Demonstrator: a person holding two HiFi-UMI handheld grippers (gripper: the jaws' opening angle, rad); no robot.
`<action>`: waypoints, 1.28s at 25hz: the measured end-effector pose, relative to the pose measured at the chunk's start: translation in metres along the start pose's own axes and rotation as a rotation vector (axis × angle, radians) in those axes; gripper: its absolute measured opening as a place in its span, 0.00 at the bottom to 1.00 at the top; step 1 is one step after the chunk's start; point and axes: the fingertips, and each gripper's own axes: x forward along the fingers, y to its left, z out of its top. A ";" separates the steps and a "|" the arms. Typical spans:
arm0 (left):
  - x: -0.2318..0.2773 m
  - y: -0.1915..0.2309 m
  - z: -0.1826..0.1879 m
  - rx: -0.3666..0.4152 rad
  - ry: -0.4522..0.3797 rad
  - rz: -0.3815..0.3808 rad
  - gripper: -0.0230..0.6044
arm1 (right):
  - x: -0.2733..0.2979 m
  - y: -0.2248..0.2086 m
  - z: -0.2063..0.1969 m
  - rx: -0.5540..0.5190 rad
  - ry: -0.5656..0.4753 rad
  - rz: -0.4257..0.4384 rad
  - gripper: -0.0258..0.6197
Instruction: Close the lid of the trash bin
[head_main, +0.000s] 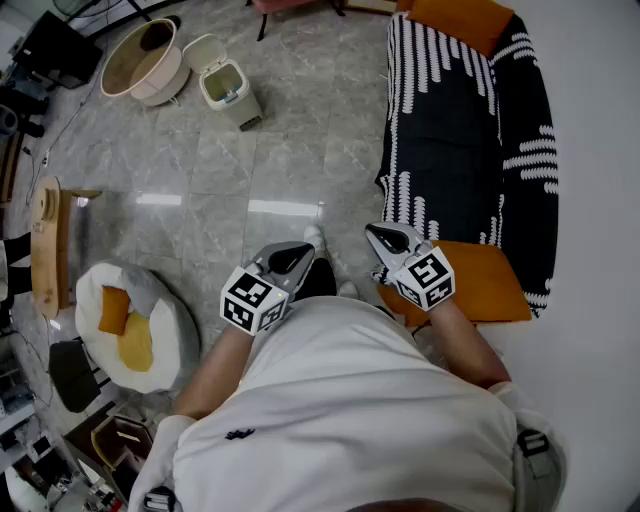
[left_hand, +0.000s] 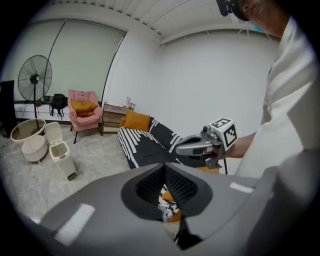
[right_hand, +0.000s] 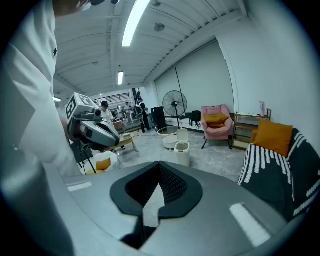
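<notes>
The small cream trash bin (head_main: 228, 88) stands on the marble floor far ahead, with its lid (head_main: 204, 50) tipped up and back. It also shows in the left gripper view (left_hand: 62, 156) and the right gripper view (right_hand: 182, 153), lid raised in both. My left gripper (head_main: 290, 258) and right gripper (head_main: 382, 238) are held close to my body, several steps from the bin. Both are shut with nothing between the jaws. In its own view the left gripper (left_hand: 164, 167) has its tips together, and so does the right gripper (right_hand: 159, 167).
A round beige tub (head_main: 140, 58) sits beside the bin. A sofa with a black and white throw (head_main: 470, 130) and an orange cushion (head_main: 475, 285) lies to the right. A white floor pouf (head_main: 165, 335) and a wooden side table (head_main: 45, 245) are on the left. A pink armchair (left_hand: 82, 107) and a standing fan (left_hand: 34, 79) are beyond.
</notes>
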 end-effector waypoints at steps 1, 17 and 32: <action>0.002 0.015 0.006 -0.012 -0.003 0.002 0.13 | 0.009 -0.002 0.009 0.005 -0.001 0.004 0.04; 0.048 0.181 0.117 -0.011 -0.085 0.047 0.13 | 0.145 -0.095 0.130 -0.085 0.030 0.088 0.04; 0.149 0.323 0.257 -0.134 -0.093 0.283 0.13 | 0.273 -0.283 0.226 -0.178 0.047 0.372 0.10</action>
